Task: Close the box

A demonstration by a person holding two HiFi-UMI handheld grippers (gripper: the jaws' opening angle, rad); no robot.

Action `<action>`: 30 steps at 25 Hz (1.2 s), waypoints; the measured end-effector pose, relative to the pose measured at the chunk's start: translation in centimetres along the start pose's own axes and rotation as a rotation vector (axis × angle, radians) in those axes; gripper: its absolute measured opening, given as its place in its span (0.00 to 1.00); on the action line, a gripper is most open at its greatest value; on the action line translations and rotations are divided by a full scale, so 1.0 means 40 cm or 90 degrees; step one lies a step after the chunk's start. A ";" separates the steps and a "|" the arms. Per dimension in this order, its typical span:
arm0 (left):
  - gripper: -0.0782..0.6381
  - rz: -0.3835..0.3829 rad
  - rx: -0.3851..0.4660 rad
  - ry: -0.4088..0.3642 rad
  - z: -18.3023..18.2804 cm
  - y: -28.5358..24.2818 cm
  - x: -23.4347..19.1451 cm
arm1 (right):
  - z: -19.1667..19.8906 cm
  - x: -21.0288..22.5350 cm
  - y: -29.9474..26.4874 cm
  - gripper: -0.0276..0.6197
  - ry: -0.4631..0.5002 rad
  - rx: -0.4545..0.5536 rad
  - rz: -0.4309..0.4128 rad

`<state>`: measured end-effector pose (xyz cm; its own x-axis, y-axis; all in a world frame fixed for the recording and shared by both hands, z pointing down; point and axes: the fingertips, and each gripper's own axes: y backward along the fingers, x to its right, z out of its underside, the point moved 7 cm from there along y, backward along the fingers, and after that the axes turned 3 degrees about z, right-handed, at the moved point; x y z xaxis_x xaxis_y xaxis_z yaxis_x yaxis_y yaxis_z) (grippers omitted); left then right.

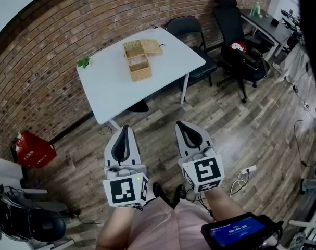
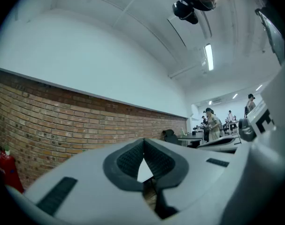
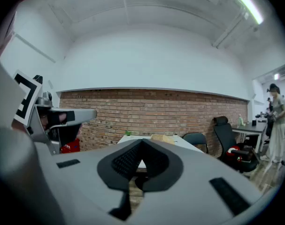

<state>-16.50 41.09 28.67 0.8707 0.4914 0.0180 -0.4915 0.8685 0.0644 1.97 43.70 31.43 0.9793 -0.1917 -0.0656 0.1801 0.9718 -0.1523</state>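
Observation:
A woven wicker box (image 1: 138, 61) with its lid (image 1: 151, 47) flipped open to the far side lies on the white table (image 1: 111, 82), well ahead of me. Both grippers hang close to my body, far short of the table. My left gripper (image 1: 122, 135) is shut, its tips meeting with nothing between them. My right gripper (image 1: 185, 130) is shut and empty too. In the right gripper view the box (image 3: 162, 138) shows as a tan shape on the distant table (image 3: 133, 138), beyond my right gripper (image 3: 141, 144). My left gripper (image 2: 143, 143) points towards the brick wall.
A small green sprig (image 1: 83, 63) lies at the table's far left corner. A folding chair (image 1: 191, 33) and a black office chair (image 1: 236, 30) stand right of the table. A red case (image 1: 34, 149) sits by the brick wall at left. People stand at desks in the distance (image 2: 212, 125).

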 end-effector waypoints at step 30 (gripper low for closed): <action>0.12 0.042 -0.049 0.008 0.110 -0.235 -0.166 | 0.040 0.076 -0.284 0.33 -0.070 -0.024 0.030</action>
<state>-17.57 29.37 32.34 0.8365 0.5479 0.0073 -0.5478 0.8365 -0.0138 3.05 32.30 34.55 0.9912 -0.1282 0.0342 0.1324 0.9732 -0.1880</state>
